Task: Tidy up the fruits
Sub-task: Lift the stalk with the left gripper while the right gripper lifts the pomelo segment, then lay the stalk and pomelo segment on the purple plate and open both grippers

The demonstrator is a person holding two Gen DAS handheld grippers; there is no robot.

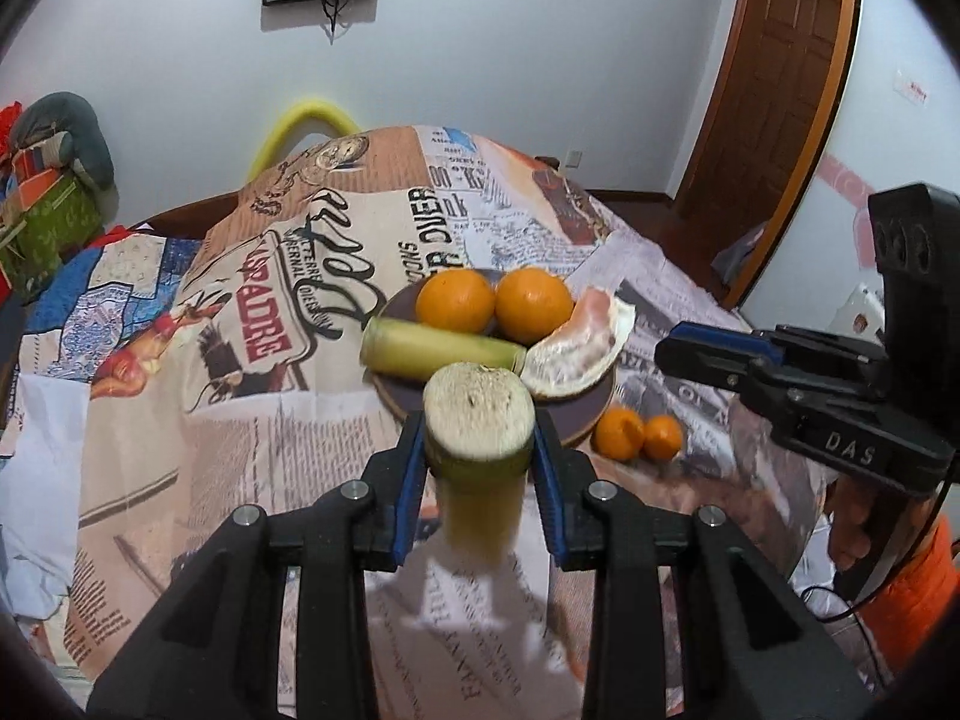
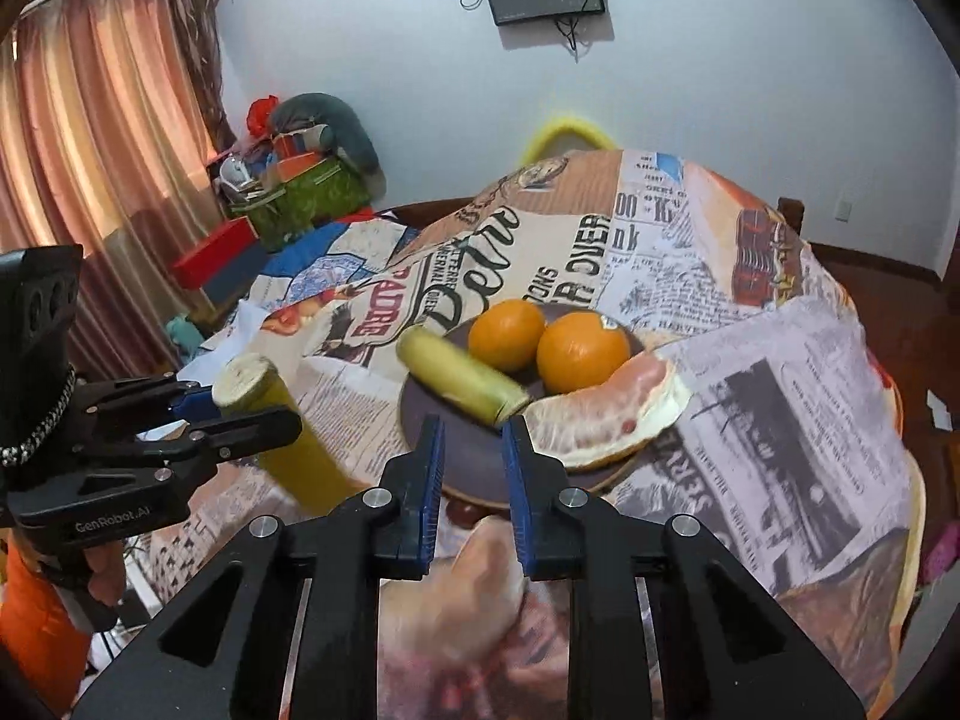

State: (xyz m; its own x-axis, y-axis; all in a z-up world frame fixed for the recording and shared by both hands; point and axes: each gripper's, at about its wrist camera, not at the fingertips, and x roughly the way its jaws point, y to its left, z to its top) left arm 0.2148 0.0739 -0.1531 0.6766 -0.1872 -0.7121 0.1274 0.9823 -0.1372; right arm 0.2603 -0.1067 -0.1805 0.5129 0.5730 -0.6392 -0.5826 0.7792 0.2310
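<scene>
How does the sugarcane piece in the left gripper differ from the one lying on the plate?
The held sugarcane piece is off the table, clamped in the left gripper, its cut end toward that camera; the plate sugarcane piece lies flat on the plate beside two oranges. The held one is ungrouped; the other touches the pomelo wedge. Both are pale yellow-green cylinders.

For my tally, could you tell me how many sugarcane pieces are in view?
2: one sugarcane piece is clamped in the left tongs; the other sugarcane piece lies on the plate.
</scene>
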